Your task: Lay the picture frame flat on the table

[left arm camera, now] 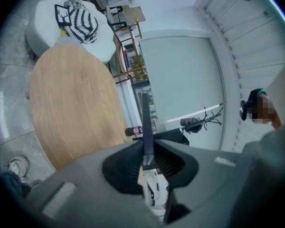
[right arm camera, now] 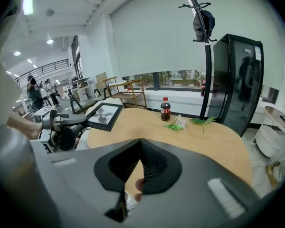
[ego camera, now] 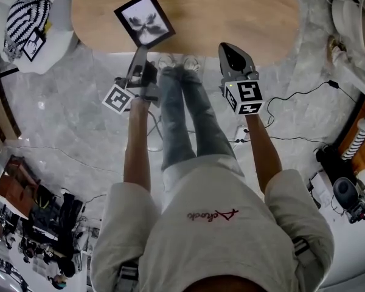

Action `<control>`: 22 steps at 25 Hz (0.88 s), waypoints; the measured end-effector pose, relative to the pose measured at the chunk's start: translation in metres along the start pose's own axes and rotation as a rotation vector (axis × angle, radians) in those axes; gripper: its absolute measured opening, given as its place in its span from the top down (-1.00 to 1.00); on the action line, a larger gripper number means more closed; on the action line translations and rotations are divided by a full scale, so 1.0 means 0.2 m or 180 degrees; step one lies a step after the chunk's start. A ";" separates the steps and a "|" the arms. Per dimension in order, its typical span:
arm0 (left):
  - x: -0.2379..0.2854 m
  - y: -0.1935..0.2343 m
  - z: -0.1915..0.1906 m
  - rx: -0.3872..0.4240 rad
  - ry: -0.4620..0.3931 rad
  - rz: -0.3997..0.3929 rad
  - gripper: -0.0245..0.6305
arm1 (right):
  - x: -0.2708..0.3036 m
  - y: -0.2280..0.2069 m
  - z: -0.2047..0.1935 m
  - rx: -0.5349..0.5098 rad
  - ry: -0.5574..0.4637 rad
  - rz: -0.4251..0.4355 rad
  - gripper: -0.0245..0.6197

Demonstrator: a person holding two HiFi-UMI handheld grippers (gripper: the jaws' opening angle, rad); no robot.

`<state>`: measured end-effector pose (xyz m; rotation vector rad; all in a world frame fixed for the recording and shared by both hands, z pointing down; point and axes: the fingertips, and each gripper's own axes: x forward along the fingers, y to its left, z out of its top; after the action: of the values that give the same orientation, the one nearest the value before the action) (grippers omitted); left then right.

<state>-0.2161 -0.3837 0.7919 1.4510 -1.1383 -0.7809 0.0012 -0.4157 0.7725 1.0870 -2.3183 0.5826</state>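
Note:
The black picture frame (ego camera: 145,19) with a pale print hangs tilted over the near left edge of the oval wooden table (ego camera: 231,11). My left gripper (ego camera: 140,52) is shut on the frame's near edge from below. In the left gripper view the frame (left arm camera: 145,118) shows edge-on, pinched between the jaws of the left gripper (left arm camera: 146,144). My right gripper (ego camera: 226,47) hovers at the table's near edge, right of the frame, shut with nothing held. In the right gripper view the right gripper (right arm camera: 140,142) has its jaws meeting at the tip, with the frame (right arm camera: 103,115) far to the left.
A cola bottle (right arm camera: 166,109) and green sprigs (right arm camera: 176,124) sit on the far part of the table. A white side table (ego camera: 27,17) with a striped object stands to the left. A black fridge (right arm camera: 237,80) stands behind. Cables and a power strip (ego camera: 242,132) lie on the floor.

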 end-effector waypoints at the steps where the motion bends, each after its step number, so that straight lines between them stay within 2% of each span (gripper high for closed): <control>1: 0.00 0.04 -0.01 -0.0002 0.0008 0.0011 0.71 | 0.01 0.00 -0.03 0.0005 0.0017 -0.0004 0.91; 12: 0.11 0.40 -0.09 -0.0147 0.0092 0.0106 0.71 | 0.07 -0.05 -0.27 0.0058 0.0214 -0.0043 0.91; 22: 0.26 0.63 -0.08 -0.0218 0.0128 0.0258 0.71 | 0.11 -0.07 -0.33 0.0091 0.0279 -0.0031 0.91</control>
<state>-0.2128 -0.4220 0.9245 1.3499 -1.1223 -0.7244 0.0175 -0.3989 0.8404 1.0638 -2.2345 0.6486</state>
